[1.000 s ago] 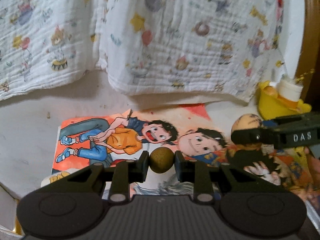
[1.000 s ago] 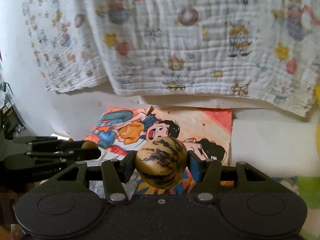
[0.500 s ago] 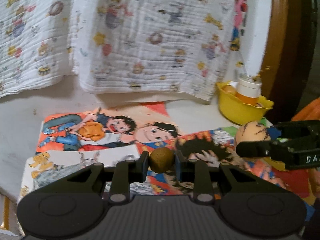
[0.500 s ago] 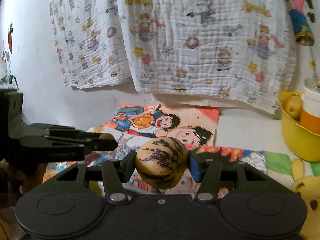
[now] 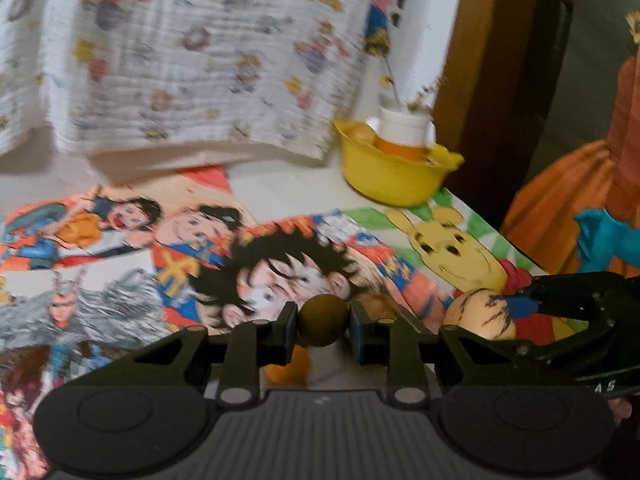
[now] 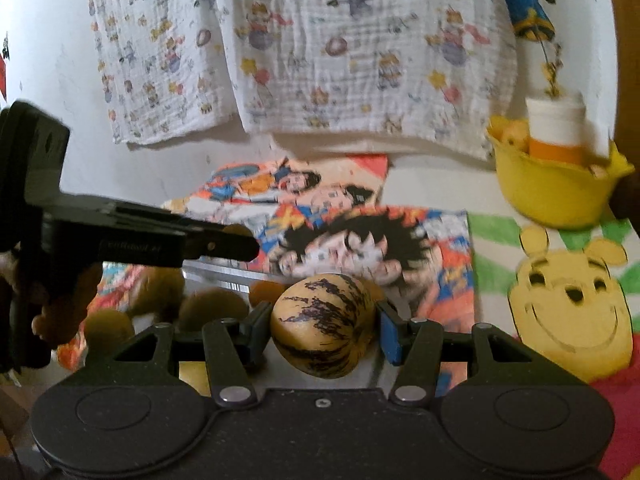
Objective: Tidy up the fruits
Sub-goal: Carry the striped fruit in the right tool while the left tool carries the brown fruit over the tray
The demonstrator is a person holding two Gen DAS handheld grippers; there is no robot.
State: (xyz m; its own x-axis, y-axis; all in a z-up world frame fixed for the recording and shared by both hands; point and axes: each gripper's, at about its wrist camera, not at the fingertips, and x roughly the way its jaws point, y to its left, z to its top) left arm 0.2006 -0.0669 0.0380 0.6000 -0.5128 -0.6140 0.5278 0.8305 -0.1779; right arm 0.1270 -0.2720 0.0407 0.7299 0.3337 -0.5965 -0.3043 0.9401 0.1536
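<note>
My left gripper (image 5: 323,326) is shut on a small round brown fruit (image 5: 323,320), held above the cartoon-print mat. To its right in the left wrist view my right gripper (image 5: 516,308) carries a pale yellow fruit with dark streaks (image 5: 478,314). In the right wrist view that streaked fruit (image 6: 324,330) fills the right gripper (image 6: 324,330), both pads pressed on its sides. The left gripper (image 6: 236,242) reaches in from the left there, a bit of the brown fruit (image 6: 237,230) showing at its tip. A yellow bowl (image 6: 552,196) stands at the far right.
The yellow bowl (image 5: 390,184) holds a white-capped orange jar (image 5: 402,136) and a yellowish fruit (image 5: 360,134). Several brown and orange fruits (image 6: 212,306) lie on a shiny tray (image 6: 224,272) below the grippers. A printed cloth (image 6: 320,48) hangs on the wall behind. A wooden post (image 5: 472,60) stands right.
Both grippers have swung to the right across the mat with their fruits still held. The yellow bowl has come into view and sits closer to both.
</note>
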